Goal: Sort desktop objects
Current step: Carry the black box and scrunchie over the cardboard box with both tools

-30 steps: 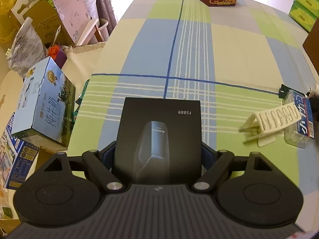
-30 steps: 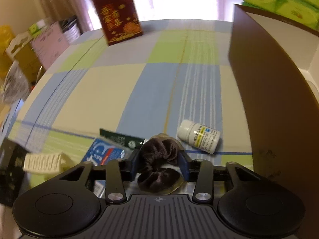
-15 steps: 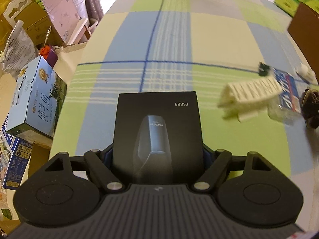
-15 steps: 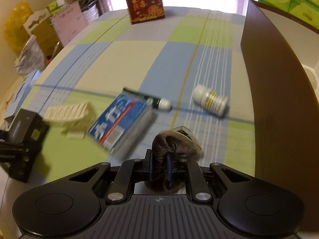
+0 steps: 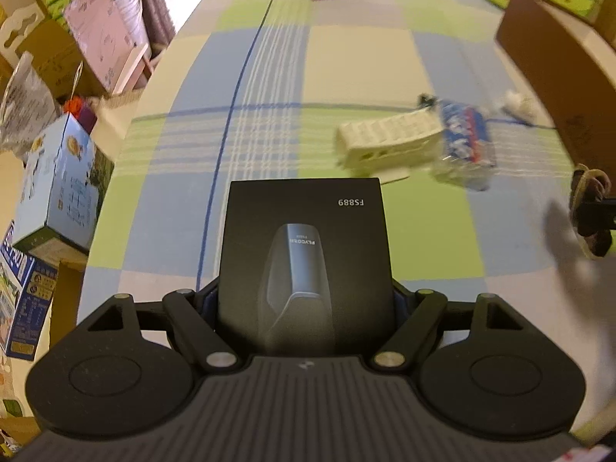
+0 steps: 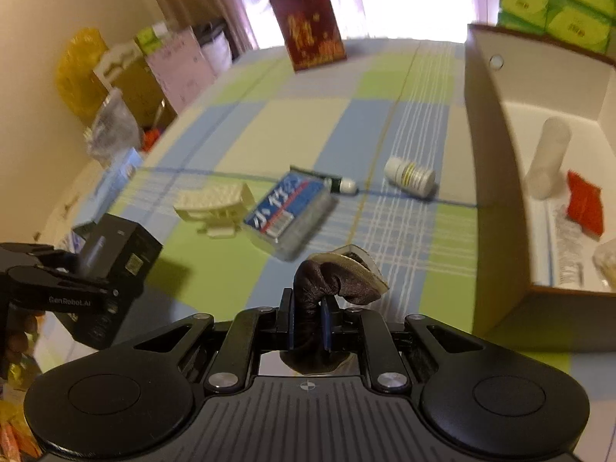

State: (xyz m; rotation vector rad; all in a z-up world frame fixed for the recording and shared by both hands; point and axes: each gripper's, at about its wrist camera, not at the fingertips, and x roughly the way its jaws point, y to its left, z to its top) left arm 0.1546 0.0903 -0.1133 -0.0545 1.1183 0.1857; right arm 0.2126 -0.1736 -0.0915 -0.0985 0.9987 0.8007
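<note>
- brown velvet scrunchie point(image 6: 327, 281) pinched in the right gripper point(image 6: 308, 323), its jaws clamped tight on the soft fabric, lifted clear of the checked tablecloth point(image 6: 292, 123).
- black product box point(image 5: 304, 261) held flat between the wide-set jaws of the left gripper point(image 5: 304, 300), squeezed by its side walls, near left.
- open cardboard box point(image 6: 496, 177) at far right already holds a clear tube and a red item, so it is probably the sorting bin both loads are bound for.
- unsorted on the cloth between them: a cream clip point(image 6: 215, 202), a blue tissue pack point(image 6: 288, 211), a dark tube beside it, a white pill bottle point(image 6: 410, 175).
</note>
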